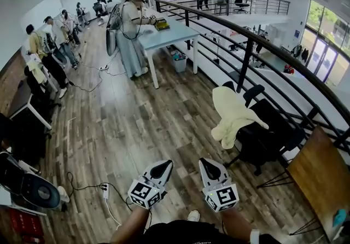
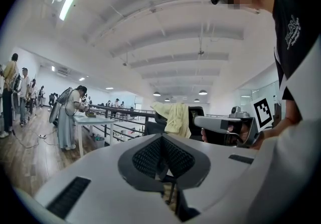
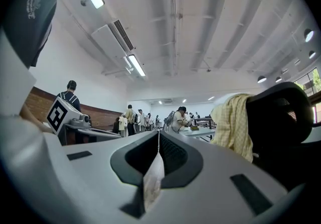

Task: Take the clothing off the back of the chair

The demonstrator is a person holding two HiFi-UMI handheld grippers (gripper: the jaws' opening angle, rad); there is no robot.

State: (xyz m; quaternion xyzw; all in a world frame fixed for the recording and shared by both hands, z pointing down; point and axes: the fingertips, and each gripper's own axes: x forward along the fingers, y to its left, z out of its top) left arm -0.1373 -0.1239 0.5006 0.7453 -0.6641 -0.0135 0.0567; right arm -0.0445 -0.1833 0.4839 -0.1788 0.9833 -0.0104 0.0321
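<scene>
**Head view: open floor short of the chair**

The pale yellow clothing [image 1: 232, 114] hung over the back of the black chair [image 1: 268, 141], which stood close against the railing [image 1: 249, 54]. Bare wooden floor [image 1: 136, 128] lay open between it and me. I held the left gripper [image 1: 160, 169] and right gripper [image 1: 211, 167] level, side by side, well short of it, fingers pressed together on nothing.

You had a wood-plank floor [image 1: 126, 122] stretching ahead of you, with a black metal railing [image 1: 249, 51] curving along its right side. A person [image 1: 130, 35] bent over a light table [image 1: 174, 34] beside that railing, and a small bin [image 1: 180, 63] stood under it. More people [image 1: 52, 46] stood along the left wall. Nearer you, a white power strip [image 1: 105, 191] lay on the floor, and a wooden tabletop [image 1: 320, 180] sat at your far right.
</scene>
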